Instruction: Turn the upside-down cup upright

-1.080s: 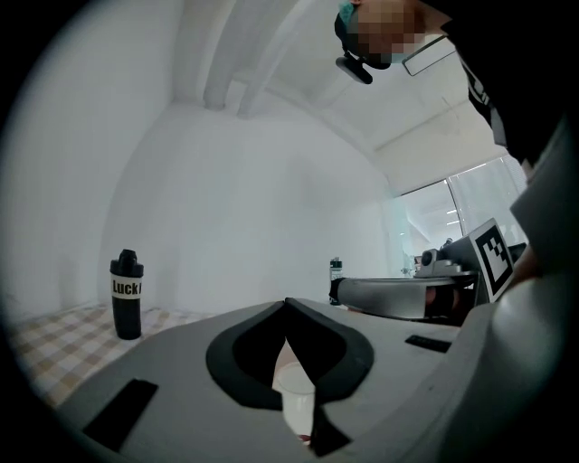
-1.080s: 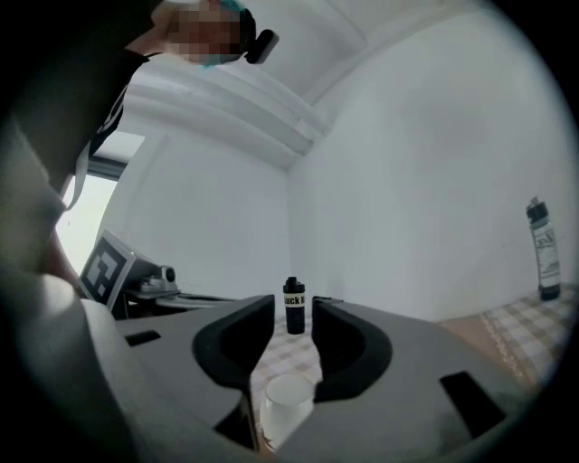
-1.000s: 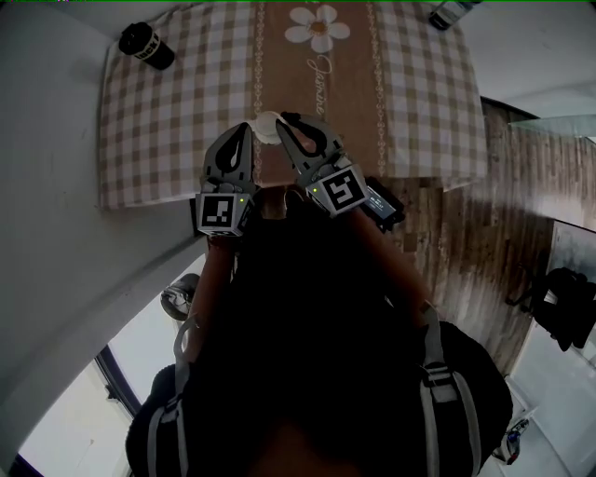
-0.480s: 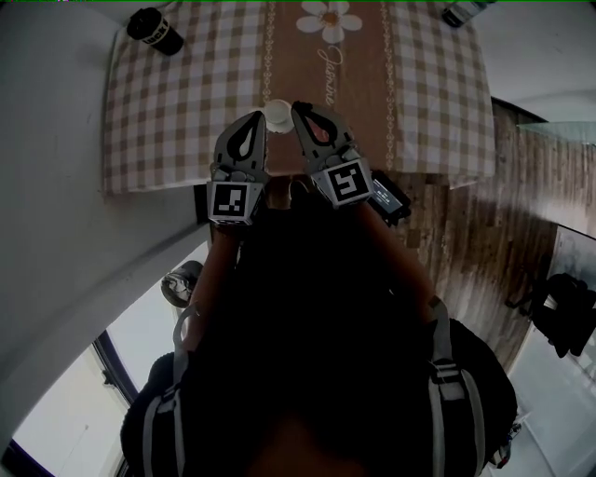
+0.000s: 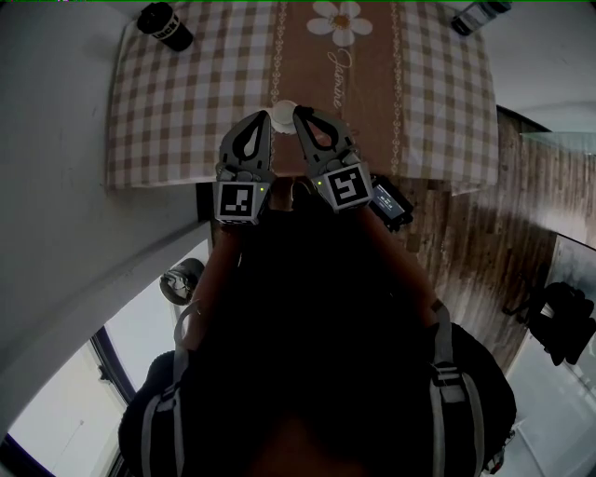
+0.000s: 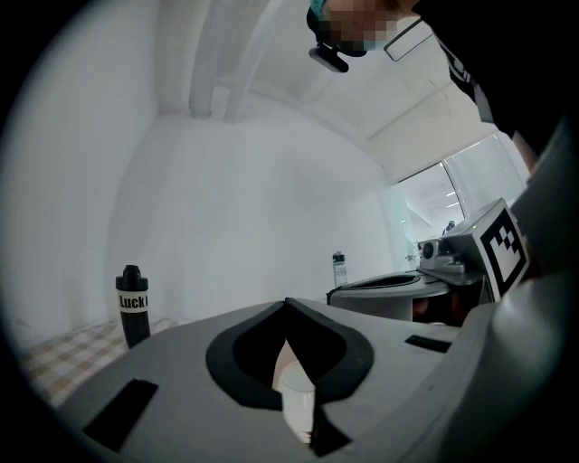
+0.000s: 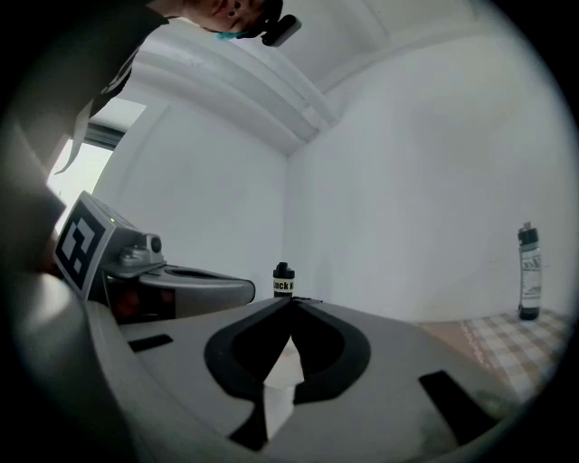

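A small white cup (image 5: pixel 284 115) stands on the checked tablecloth (image 5: pixel 186 112) near the table's front edge; which way up it is I cannot tell. My left gripper (image 5: pixel 264 118) lies just left of it and my right gripper (image 5: pixel 299 114) just right of it, both pointing level across the table. In the left gripper view the jaws of the left gripper (image 6: pixel 288 306) meet at the tips, with the cup (image 6: pixel 297 402) showing through the gap behind them. The right gripper (image 7: pixel 291 303) is likewise shut, the cup (image 7: pixel 280 384) beyond its jaws. Neither holds anything.
A black bottle (image 5: pixel 166 25) stands at the table's far left corner and a clear bottle (image 5: pixel 480 17) at the far right. A black device (image 5: pixel 389 203) sits by the front edge, right of my right gripper. A brown runner with a daisy (image 5: pixel 345 20) crosses the middle.
Both grippers and the cup have drifted slightly right in the picture as the head view shifted. The tips flank the cup as before.
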`<control>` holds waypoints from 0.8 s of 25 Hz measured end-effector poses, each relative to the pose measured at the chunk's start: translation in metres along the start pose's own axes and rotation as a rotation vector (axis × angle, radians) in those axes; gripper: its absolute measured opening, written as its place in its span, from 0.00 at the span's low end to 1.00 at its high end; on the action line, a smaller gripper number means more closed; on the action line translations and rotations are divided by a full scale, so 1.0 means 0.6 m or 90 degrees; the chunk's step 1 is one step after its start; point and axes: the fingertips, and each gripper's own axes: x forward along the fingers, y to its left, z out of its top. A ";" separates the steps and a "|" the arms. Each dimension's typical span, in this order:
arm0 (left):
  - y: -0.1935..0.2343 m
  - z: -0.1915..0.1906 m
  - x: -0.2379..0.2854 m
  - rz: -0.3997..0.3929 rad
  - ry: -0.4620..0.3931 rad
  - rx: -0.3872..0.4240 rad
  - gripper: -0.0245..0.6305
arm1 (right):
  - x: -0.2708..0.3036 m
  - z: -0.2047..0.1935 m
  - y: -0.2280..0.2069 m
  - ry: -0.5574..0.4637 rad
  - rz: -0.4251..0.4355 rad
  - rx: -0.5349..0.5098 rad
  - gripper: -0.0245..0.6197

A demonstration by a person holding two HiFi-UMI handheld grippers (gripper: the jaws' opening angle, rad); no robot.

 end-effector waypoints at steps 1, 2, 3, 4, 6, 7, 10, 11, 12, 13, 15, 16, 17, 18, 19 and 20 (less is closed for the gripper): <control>0.001 0.000 0.000 0.000 0.002 0.002 0.02 | 0.000 0.000 0.000 0.001 0.000 -0.001 0.04; 0.001 -0.001 -0.001 0.000 0.004 0.002 0.02 | 0.001 -0.001 0.001 0.002 0.000 -0.001 0.04; 0.002 -0.003 -0.001 0.000 0.006 0.001 0.02 | 0.001 -0.002 0.002 0.005 0.000 0.000 0.04; 0.003 -0.004 -0.001 0.000 0.007 0.001 0.02 | 0.001 -0.004 0.003 0.007 0.000 0.002 0.04; 0.002 -0.002 -0.001 0.001 0.008 -0.002 0.02 | 0.001 -0.007 0.004 0.011 0.000 0.008 0.04; 0.002 -0.002 -0.001 0.002 0.009 -0.004 0.02 | 0.001 -0.007 0.004 0.013 0.000 0.006 0.04; 0.003 -0.011 -0.002 0.003 0.014 -0.001 0.02 | 0.002 -0.010 0.004 0.016 0.000 0.010 0.04; 0.004 -0.015 -0.003 0.004 0.015 0.002 0.02 | 0.003 -0.012 0.005 0.017 -0.001 0.016 0.04; 0.005 -0.017 -0.004 0.004 0.017 0.005 0.02 | 0.003 -0.013 0.007 0.018 0.001 0.014 0.04; 0.006 -0.019 -0.005 0.006 0.020 0.006 0.02 | 0.004 -0.014 0.008 0.021 0.005 0.005 0.04; 0.007 -0.023 -0.006 0.009 0.024 0.003 0.02 | 0.005 -0.015 0.012 0.025 0.012 -0.010 0.04; 0.008 -0.024 -0.007 0.010 0.024 0.002 0.02 | 0.005 -0.014 0.013 0.025 0.013 -0.009 0.04; 0.008 -0.025 -0.007 0.010 0.025 0.003 0.02 | 0.005 -0.014 0.013 0.025 0.013 -0.007 0.04; 0.009 -0.025 -0.007 0.010 0.025 0.006 0.02 | 0.005 -0.015 0.012 0.025 0.012 -0.005 0.04; 0.008 -0.026 -0.006 0.009 0.026 0.008 0.02 | 0.005 -0.015 0.010 0.024 0.010 -0.004 0.04; 0.008 -0.026 -0.006 0.010 0.027 0.007 0.02 | 0.005 -0.016 0.008 0.025 0.009 -0.004 0.04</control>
